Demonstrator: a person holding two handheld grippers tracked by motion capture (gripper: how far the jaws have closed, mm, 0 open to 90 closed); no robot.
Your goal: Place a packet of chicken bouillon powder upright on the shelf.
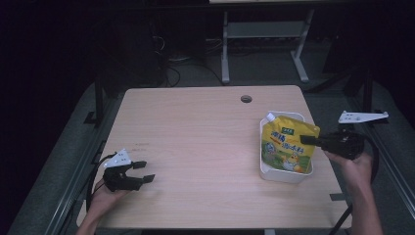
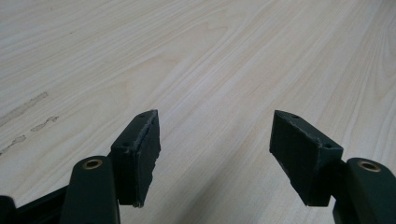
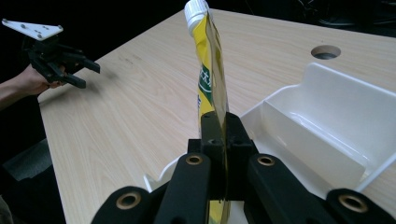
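Light wood-grain tabletop [image 1: 195,132] with rounded corners. Round cable hole [image 1: 246,99] near the far edge, right of centre. Faint grey scuff marks [image 1: 141,144] toward the left edge. Beyond the far edge, on a grey floor [image 1: 254,76], the white legs of another desk [image 1: 264,34] and dark cables [image 1: 169,61].

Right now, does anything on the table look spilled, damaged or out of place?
Nothing looks spilled or broken. The yellow pouch is capped and intact, pinched at its edge by the right gripper over the white bin. The only blemish is a few faint scuff marks on the table near the open left gripper.
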